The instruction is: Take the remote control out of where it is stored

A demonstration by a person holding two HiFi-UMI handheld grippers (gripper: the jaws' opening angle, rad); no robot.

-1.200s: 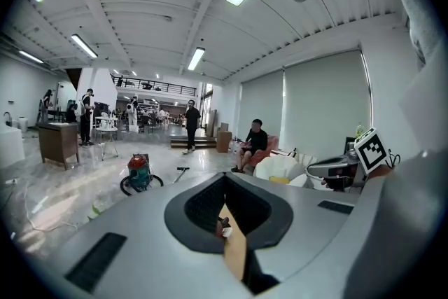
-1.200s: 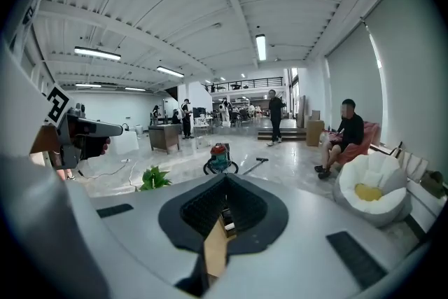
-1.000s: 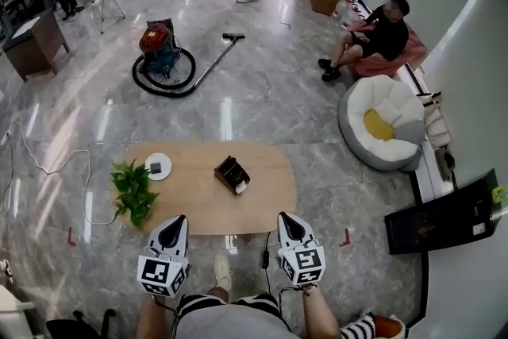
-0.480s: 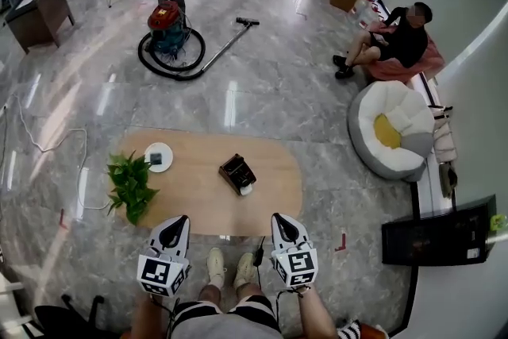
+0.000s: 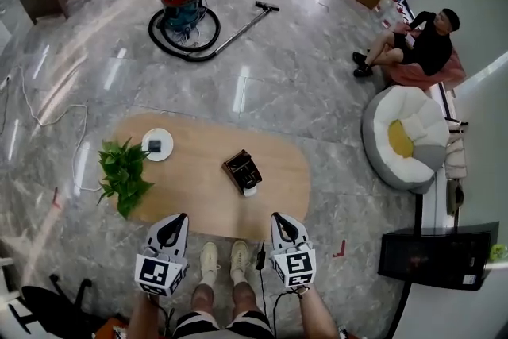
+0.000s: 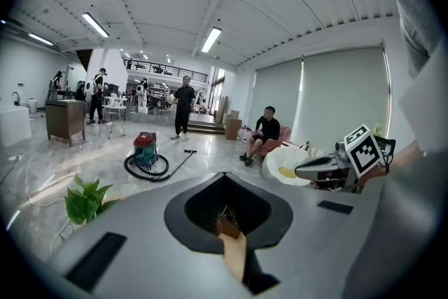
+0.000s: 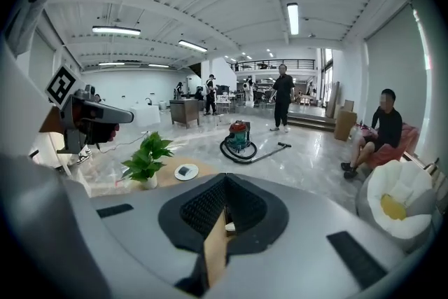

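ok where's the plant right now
In the head view the plant stands at the wooden table's left end, beside the white plate.

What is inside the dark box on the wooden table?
The box is dark inside. Only a white end shows at its near edge. The rest is covered by the box walls and too small to identify.

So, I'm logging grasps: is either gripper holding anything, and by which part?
Nothing is held: the left gripper and right gripper are both shut and empty, short of the box on the table.
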